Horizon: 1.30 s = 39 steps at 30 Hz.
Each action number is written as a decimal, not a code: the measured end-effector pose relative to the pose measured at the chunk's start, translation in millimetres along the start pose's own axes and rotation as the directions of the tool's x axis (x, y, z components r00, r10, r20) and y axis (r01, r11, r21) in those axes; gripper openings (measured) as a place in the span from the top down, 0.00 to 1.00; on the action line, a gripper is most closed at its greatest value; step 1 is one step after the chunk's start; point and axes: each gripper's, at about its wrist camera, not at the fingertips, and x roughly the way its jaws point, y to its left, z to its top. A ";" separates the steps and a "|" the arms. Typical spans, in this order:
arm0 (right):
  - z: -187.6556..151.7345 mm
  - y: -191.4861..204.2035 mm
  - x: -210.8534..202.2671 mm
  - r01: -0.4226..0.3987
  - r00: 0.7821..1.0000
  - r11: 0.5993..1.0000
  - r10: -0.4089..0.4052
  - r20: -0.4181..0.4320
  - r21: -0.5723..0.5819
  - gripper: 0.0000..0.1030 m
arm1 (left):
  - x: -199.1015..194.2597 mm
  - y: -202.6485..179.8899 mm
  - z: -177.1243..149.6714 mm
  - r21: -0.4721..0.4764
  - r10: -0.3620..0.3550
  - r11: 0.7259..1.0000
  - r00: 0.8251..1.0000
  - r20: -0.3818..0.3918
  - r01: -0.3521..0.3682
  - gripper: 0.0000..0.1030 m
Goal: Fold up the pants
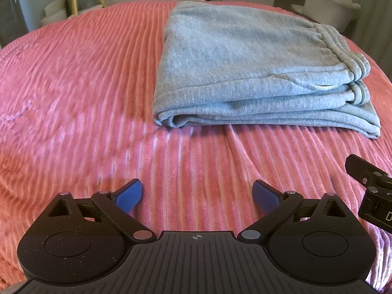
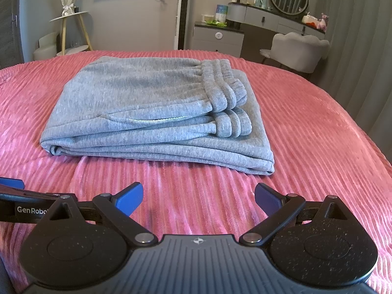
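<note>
Soft daylight, fisheye warp, slight blur

Heather-grey pants (image 2: 152, 103) with a ribbed waistband lie on a pink, corduroy-striped bedspread (image 2: 306, 127); black grippers carry blue pads (image 1: 129, 196).

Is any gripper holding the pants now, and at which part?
Nothing is held. The left gripper and right gripper are open, apart from the folded pants.

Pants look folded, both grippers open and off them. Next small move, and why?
Probably none on the cloth: hold both grippers back and stop. The pants lie on the bedspread as a compact stack, waistband doubled on top, edges roughly aligned. The left gripper and the right gripper are both open, empty and short of the stack. At most, nudge the lower right corner that sticks out.
</note>
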 end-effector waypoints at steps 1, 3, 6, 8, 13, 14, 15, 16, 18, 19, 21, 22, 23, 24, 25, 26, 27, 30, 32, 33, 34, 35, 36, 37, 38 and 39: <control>0.0 0.0 -0.1 0.000 1.000 1.000 0.000 0.000 -0.001 0.05 | 0.4 0.1 0.1 0.000 0.000 1.000 1.000 -0.001 0.000 0.03; -0.3 0.0 0.4 0.001 1.000 1.000 -0.001 -0.002 0.000 0.05 | 0.4 0.0 0.2 -0.001 0.000 1.000 1.000 -0.001 0.000 0.03; -0.1 0.1 -0.2 0.001 1.000 1.000 -0.001 -0.002 0.001 0.05 | 0.5 -0.2 0.4 -0.001 0.000 1.000 1.000 -0.001 0.000 0.03; -0.2 0.0 0.0 0.001 1.000 1.000 -0.001 -0.002 0.000 0.05 | 0.5 -0.3 0.3 0.000 0.000 1.000 1.000 -0.001 0.000 0.03; 0.4 0.0 -0.7 0.001 1.000 1.000 -0.001 -0.002 -0.001 0.05 | 0.8 -1.0 0.9 0.001 0.001 1.000 1.000 -0.002 -0.001 0.03; 0.4 -0.1 -0.8 0.000 1.000 1.000 0.000 -0.002 0.000 0.05 | 0.8 -1.1 0.9 0.001 0.001 1.000 1.000 -0.002 -0.001 0.03; 0.6 -0.3 -0.9 -0.001 1.000 1.000 0.001 -0.002 0.001 0.05 | 0.8 -1.0 0.9 0.001 0.002 1.000 1.000 -0.002 -0.002 0.03; 0.5 -0.3 -0.6 -0.001 1.000 1.000 0.001 -0.002 0.001 0.05 | 0.8 -0.9 0.9 0.001 0.002 1.000 1.000 -0.002 -0.002 0.03; 0.6 -0.3 -0.5 -0.001 1.000 1.000 0.001 -0.003 0.001 0.05 | 0.8 -1.2 0.9 0.002 0.002 1.000 1.000 -0.002 -0.002 0.03; 0.5 -0.2 -0.6 -0.001 1.000 1.000 0.001 -0.003 0.001 0.05 | 0.7 -1.0 0.9 0.002 0.002 1.000 1.000 -0.002 -0.002 0.03; 0.3 -0.3 -0.2 -0.002 1.000 1.000 0.002 -0.003 0.000 0.05 | 0.7 -1.2 0.9 0.002 0.002 1.000 1.000 -0.002 -0.002 0.03; 0.3 0.0 -0.1 -0.001 1.000 1.000 0.001 -0.004 -0.001 0.05 | 0.7 -1.4 0.9 0.003 0.002 1.000 1.000 -0.002 -0.002 0.03; 0.3 0.2 -0.2 -0.001 1.000 1.000 0.001 -0.003 -0.002 0.05 | 0.7 -1.6 0.9 0.003 0.002 1.000 1.000 -0.002 -0.002 0.03; 0.3 0.2 -0.3 -0.001 1.000 1.000 0.001 -0.003 -0.003 0.05 | 1.0 -1.9 1.1 0.004 0.003 1.000 1.000 -0.002 -0.003 0.03; 0.1 0.4 -0.1 -0.001 1.000 1.000 0.001 -0.003 -0.004 0.05 | 1.0 -2.0 1.1 0.004 0.003 1.000 1.000 -0.002 -0.003 0.03; 0.1 0.4 -0.1 0.000 1.000 1.000 0.000 -0.003 -0.004 0.05 | 1.0 -2.1 1.0 0.004 0.003 1.000 1.000 -0.002 -0.003 0.03; 0.1 0.4 0.0 0.000 1.000 1.000 0.000 -0.004 -0.004 0.05 | 0.9 -2.2 1.0 0.003 0.003 1.000 1.000 -0.003 -0.003 0.03; 0.1 0.5 -0.1 -0.001 1.000 1.000 0.001 -0.003 -0.004 0.05 | 0.9 -2.3 1.0 0.004 0.003 1.000 1.000 -0.002 -0.003 0.03; 0.1 0.5 -0.1 0.000 1.000 1.000 0.000 -0.003 -0.004 0.05 | 0.9 -2.3 1.1 0.003 0.003 1.000 1.000 -0.002 -0.003 0.03; 0.1 0.5 -0.1 0.000 1.000 1.000 0.000 -0.003 -0.004 0.05 | 0.9 -2.4 1.0 0.003 0.003 1.000 1.000 -0.002 -0.003 0.03; 0.1 0.6 0.2 0.000 1.000 1.000 0.000 -0.004 -0.005 0.05 | 0.9 -2.5 1.0 0.003 0.002 1.000 1.000 -0.002 -0.002 0.03; 0.1 0.8 0.5 0.000 1.000 1.000 0.000 -0.004 -0.006 0.05 | 0.8 -2.6 1.0 0.003 0.003 1.000 1.000 -0.002 -0.003 0.03; 0.0 1.0 0.5 0.000 1.000 1.000 0.000 -0.004 -0.008 0.05 | 0.8 -2.6 1.0 0.003 0.003 1.000 1.000 -0.002 -0.003 0.03; 0.1 1.3 0.6 0.000 1.000 1.000 0.000 -0.004 -0.009 0.05 | 0.9 -2.6 1.0 0.003 0.003 1.000 1.000 -0.002 -0.003 0.03; 0.0 1.4 0.6 0.000 1.000 1.000 0.000 -0.004 -0.010 0.05 | 0.8 -2.7 1.0 0.003 0.003 1.000 1.000 -0.002 -0.003 0.03; -0.1 1.4 0.6 0.000 1.000 1.000 0.000 -0.004 -0.011 0.05 | 0.7 -2.7 1.0 0.003 0.003 1.000 1.000 -0.002 -0.003 0.03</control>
